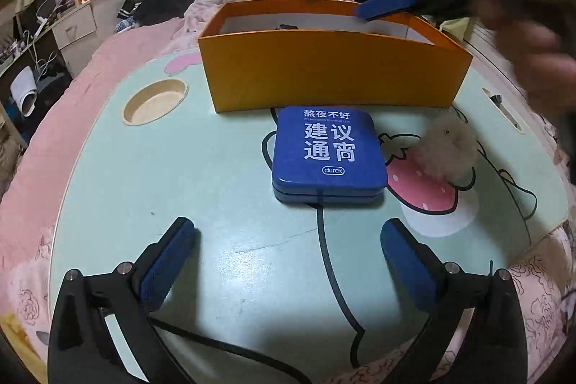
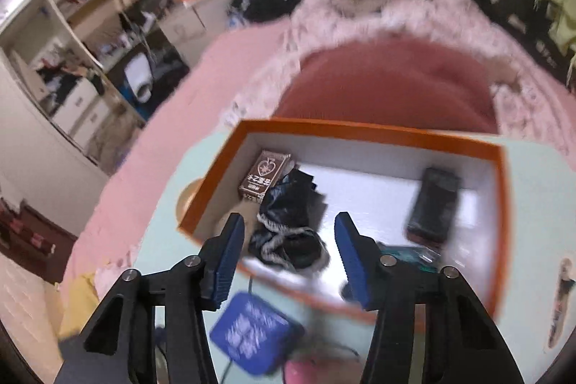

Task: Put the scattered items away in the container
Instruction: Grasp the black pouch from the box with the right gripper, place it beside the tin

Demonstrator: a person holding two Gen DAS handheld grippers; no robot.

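1. Resting low over the table, the left gripper has its jaws spread wide with nothing between the blue pads.
2. Just ahead of it lies a blue tin, flat on the table, its far edge near the front wall of the orange box.
3. A fluffy ball sits right of the tin, on the strawberry print, apart from the tin.
4. The right gripper hangs above the box, jaws released and holding nothing; from the left camera it shows as a blur over the box's far right corner.
5. Inside the box, seen from above: a brown pack at the far left, a dark cloth bundle beside it, and a black case toward the right.
6. The tin appears blurred below the right gripper, outside the box.
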